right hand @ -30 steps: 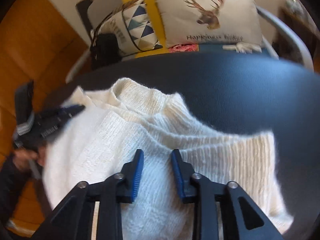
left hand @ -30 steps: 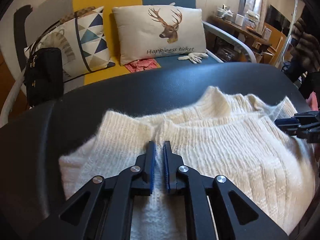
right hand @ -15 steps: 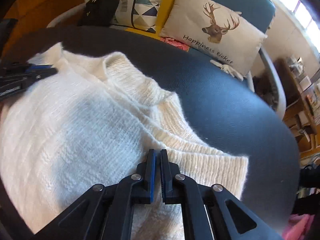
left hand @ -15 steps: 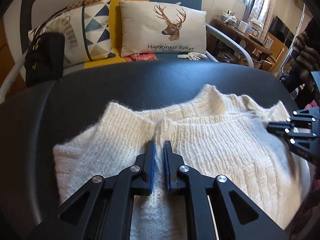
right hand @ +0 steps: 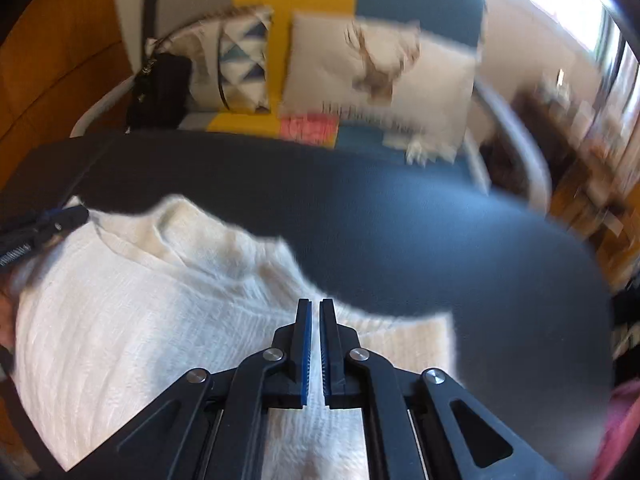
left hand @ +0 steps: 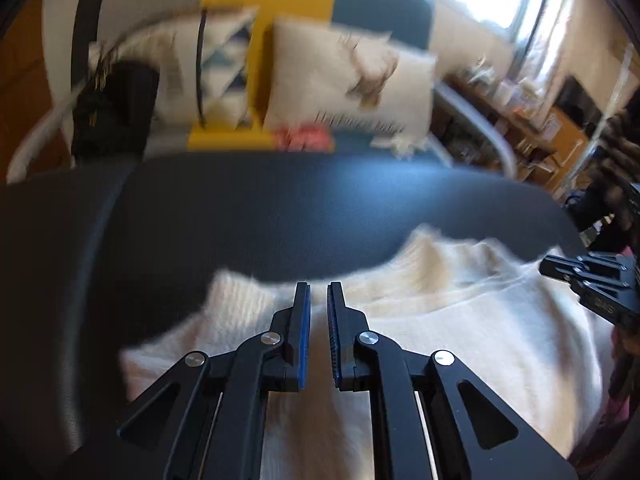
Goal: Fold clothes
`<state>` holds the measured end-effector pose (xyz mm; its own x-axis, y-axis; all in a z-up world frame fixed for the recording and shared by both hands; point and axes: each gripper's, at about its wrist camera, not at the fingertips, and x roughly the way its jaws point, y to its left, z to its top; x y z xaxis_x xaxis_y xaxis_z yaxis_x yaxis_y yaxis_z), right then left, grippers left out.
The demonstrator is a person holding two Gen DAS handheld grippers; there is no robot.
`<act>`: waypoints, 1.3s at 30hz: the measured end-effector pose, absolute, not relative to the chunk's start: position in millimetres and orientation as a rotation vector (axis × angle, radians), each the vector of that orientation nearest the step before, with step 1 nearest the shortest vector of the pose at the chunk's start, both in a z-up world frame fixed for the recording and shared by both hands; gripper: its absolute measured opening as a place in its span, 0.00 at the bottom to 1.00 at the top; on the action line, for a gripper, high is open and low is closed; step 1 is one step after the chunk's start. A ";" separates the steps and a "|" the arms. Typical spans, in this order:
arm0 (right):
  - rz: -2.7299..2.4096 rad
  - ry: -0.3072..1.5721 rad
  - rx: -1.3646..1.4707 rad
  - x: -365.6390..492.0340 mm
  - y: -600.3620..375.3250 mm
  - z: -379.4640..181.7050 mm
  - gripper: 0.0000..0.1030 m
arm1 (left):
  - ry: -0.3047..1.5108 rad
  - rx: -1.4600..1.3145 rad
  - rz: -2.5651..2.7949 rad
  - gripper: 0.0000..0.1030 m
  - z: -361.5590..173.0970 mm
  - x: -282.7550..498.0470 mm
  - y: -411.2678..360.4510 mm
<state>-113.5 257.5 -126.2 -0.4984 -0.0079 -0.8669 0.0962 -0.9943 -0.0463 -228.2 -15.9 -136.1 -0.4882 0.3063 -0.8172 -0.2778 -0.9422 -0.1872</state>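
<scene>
On the dark table (left hand: 280, 208) a soft, fluffy sweater (right hand: 140, 300) lies bunched, each nearly closed claw, left (left hand: 319, 292) and right (right hand: 315, 308), pinching a fold; it looks light and limp, best gripped at its edges.

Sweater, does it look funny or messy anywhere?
A bit. The sweater lies bunched on the black table, its collar rumpled and its far edge uneven. That fits a fold under way. No tear or stain shows, though both views are blurred.

Both wrist cams: close, shared sweater (left hand: 460, 332)
</scene>
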 end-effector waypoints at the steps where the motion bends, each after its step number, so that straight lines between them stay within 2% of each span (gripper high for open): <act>1: -2.656 0.127 1.572 -115.2 257.3 -136.9 0.03 | -0.073 -1.341 2.457 0.08 -136.6 -227.1 -18.5; 3: -2.670 0.064 1.528 -109.4 254.6 -138.2 0.06 | -0.159 -1.339 2.429 0.08 -126.8 -223.9 -26.9; 5: -2.631 -0.129 1.494 -100.8 261.2 -123.3 0.24 | -0.218 -1.306 2.417 0.08 -111.9 -216.9 -37.6; 6: -2.601 -0.207 1.478 -96.6 262.5 -116.5 0.24 | -0.206 -1.301 2.414 0.08 -105.9 -214.1 -40.0; 10: -2.362 -0.243 1.458 -83.7 230.6 -101.4 0.27 | -0.153 -1.341 2.338 0.16 -109.3 -206.5 -31.7; 13: -2.281 -0.148 1.501 -89.9 206.1 -106.9 0.29 | -0.114 -1.371 2.277 0.24 -113.2 -200.9 -24.7; 17: -2.304 0.046 1.555 -104.7 195.1 -131.8 0.29 | 0.051 -1.386 2.316 0.24 -126.4 -196.0 -3.1; 18: -2.330 0.095 1.537 -104.2 189.7 -131.5 0.26 | 0.106 -1.356 2.342 0.20 -124.9 -191.9 3.4; 19: -2.347 0.128 1.520 -101.4 186.4 -129.8 0.16 | 0.165 -1.321 2.365 0.05 -122.4 -187.2 10.1; 20: -2.362 0.157 1.504 -98.7 183.7 -128.1 0.08 | 0.162 -1.283 2.370 0.04 -119.0 -183.3 12.9; 23: -2.385 0.134 1.471 -90.9 184.8 -122.7 0.04 | 0.099 -1.175 2.413 0.03 -106.3 -178.7 7.6; 26: -2.417 0.065 1.422 -91.6 193.5 -116.4 0.04 | 0.018 -1.095 2.467 0.03 -95.4 -182.0 -3.1; 28: -2.442 0.030 1.405 -98.2 196.0 -117.7 0.04 | 0.002 -1.161 2.477 0.03 -108.8 -193.2 -1.4; 30: -2.436 0.026 1.461 -104.0 177.8 -132.8 0.05 | -0.029 -1.219 2.469 0.08 -118.0 -201.4 -1.9; 33: -2.474 -0.074 1.457 -103.3 181.0 -152.4 0.09 | -0.124 -1.247 2.424 0.10 -115.6 -204.6 -10.6; 35: -2.486 -0.122 1.444 -99.5 189.2 -146.2 0.16 | -0.188 -1.265 2.393 0.12 -113.9 -206.7 -16.4; 39: -2.519 -0.067 1.342 -98.5 191.1 -107.8 0.23 | -0.238 -1.212 2.443 0.14 -97.4 -198.3 -49.1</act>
<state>-98.5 191.1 -107.8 -0.5263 -0.2712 -0.8059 0.2283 -0.9580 0.1733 -198.3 -49.1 -97.4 -0.5432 0.4251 -0.7240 -0.2774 -0.9048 -0.3231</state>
